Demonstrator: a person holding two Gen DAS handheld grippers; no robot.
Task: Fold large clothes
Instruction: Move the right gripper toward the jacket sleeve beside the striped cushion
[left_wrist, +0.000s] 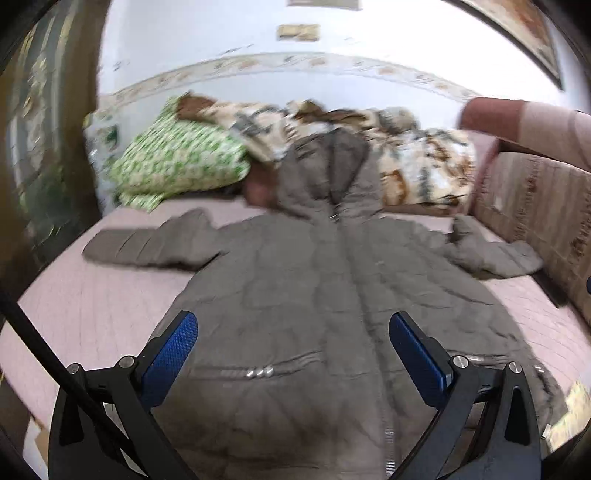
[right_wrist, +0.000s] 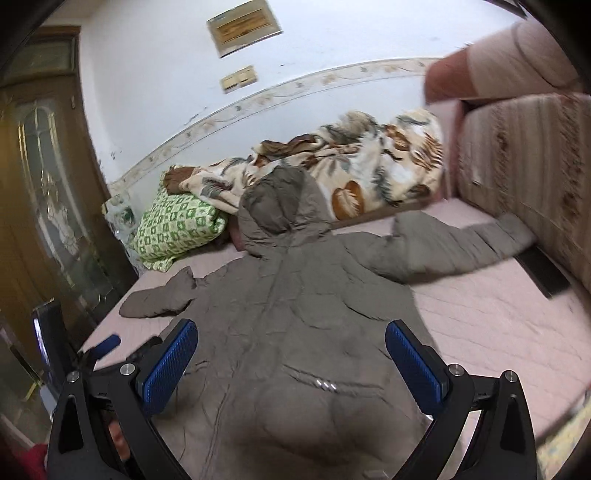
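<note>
both the left hand-held gripper (left_wrist: 293, 352) and right hand-held gripper (right_wrist: 291, 356) gape wide, empty, above the spread grey coat (left_wrist: 306, 280).

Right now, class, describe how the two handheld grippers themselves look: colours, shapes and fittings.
The left gripper and right gripper match: black angular frames, silver round bolts, and two flat fingers faced with blue, dimple-textured pads. A thin black rod crosses the left view.

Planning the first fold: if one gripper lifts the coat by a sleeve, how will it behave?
The coat will probably be floppy: its sleeve lies limp and creased on the bed. The quilted, puffy panels suggest it is bulky yet fairly light for its size. The smooth-looking shell may slip, so the open right gripper likely needs a deep bite.
</note>
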